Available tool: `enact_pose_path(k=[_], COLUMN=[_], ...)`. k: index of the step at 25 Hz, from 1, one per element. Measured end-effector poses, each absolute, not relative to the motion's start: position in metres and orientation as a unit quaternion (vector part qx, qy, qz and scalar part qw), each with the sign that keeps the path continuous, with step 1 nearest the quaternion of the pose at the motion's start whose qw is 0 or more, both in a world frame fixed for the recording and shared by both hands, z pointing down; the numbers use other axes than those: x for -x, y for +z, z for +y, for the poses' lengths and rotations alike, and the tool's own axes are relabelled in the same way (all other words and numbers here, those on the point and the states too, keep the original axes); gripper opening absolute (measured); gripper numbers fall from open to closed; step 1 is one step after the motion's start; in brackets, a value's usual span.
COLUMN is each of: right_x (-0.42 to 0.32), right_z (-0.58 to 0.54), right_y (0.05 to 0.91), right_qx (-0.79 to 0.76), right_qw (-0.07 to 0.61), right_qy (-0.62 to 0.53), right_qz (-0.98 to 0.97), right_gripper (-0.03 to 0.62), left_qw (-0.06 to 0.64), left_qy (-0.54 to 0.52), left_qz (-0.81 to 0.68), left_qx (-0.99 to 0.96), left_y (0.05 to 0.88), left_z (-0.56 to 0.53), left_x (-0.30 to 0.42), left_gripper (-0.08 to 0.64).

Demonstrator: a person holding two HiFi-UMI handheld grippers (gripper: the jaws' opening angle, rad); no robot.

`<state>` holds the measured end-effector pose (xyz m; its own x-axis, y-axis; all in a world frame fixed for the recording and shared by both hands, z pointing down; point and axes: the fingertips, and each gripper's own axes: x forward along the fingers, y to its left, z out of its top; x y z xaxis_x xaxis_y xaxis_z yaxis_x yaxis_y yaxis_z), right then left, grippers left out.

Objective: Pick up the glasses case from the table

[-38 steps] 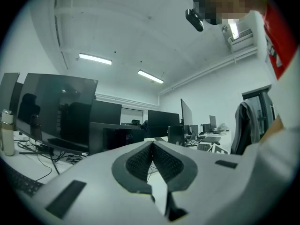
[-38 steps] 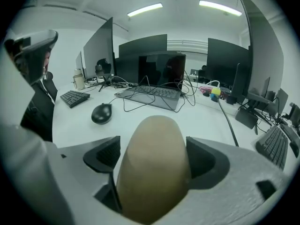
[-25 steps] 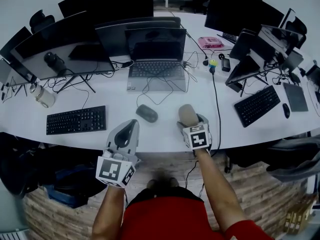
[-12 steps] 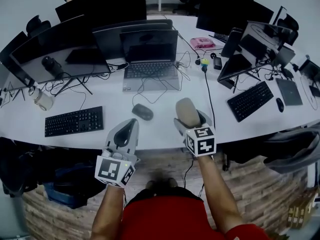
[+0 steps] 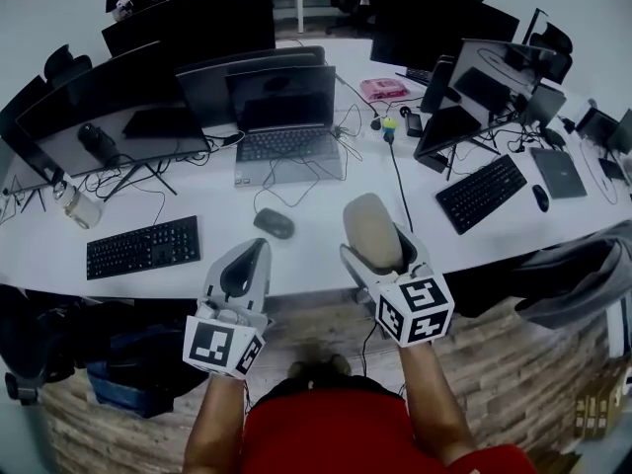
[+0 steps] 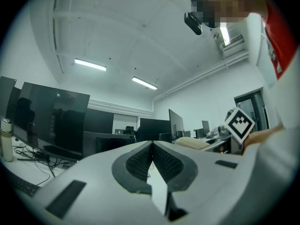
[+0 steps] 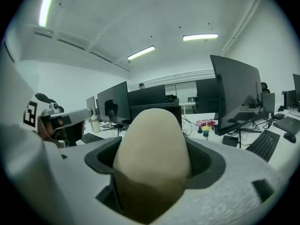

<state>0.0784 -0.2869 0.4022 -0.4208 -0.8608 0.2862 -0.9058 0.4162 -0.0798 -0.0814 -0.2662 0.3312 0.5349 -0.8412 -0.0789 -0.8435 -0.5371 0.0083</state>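
Glasses case point(image 5: 369, 223), apparently closed, sits clamped in right gripper point(image 5: 378, 250); left gripper point(image 5: 251, 258) pinched together, empty.

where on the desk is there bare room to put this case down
Bare table lies between the left keyboard and the mouse, and between the mouse and the right keyboard, crossed by one cable. Around the laptop cables crowd it. The right gripper holds the glasses case.
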Motion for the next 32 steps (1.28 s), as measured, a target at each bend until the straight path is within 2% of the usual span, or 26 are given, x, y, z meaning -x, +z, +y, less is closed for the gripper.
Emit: enact_pose_path(k=[10,32], right_x=[-0.087,-0.094], right_z=[-0.249,-0.243], right_y=[0.368,0.363], right_qx=[-0.534,-0.539], right_qw=[0.059,0.064], right_qy=[0.096,0.083], right_qz=[-0.838,-0.836], right_gripper=[0.399,0.397], left_qw=[0.030,0.034], left_qy=[0.045,0.044], left_qz=[0.466,0.454], left_qx=[0.883,0.889], left_y=[0.314,0.312], left_z=[-0.248,-0.244], left_x=[0.071,0.059], left_gripper=[0.009,0.009])
